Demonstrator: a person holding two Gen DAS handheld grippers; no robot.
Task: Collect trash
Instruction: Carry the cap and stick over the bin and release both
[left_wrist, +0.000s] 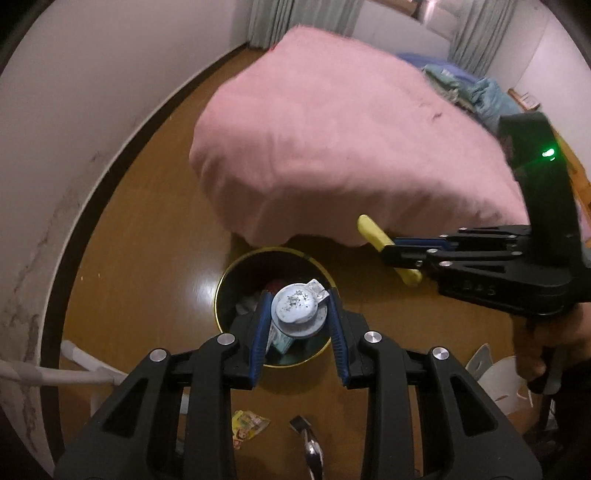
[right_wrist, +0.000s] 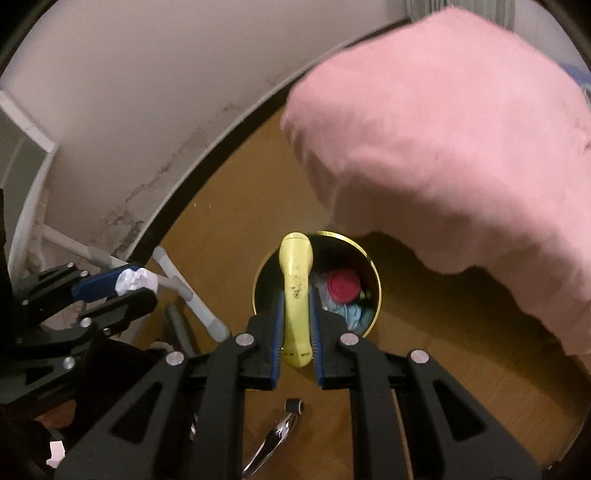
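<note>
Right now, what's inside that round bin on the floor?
The bin holds a red lump, crumpled blue stuff and something white. Both tongs hold things over it, a yellow piece and a grey lid, which hide the rest. The bottom is dark.

Both cams ride on the handheld grippers and look steeply down along the jaws at the round black gold-rimmed trash bin (left_wrist: 221, 295) on the wooden floor (left_wrist: 147, 221), pretty close above it. The left view sits left of the bin, the right view (right_wrist: 373, 266) right of it. Both share the bin, the floor around it and the big pink blanket (left_wrist: 332, 147) behind it, and each catches the other gripper.
</note>
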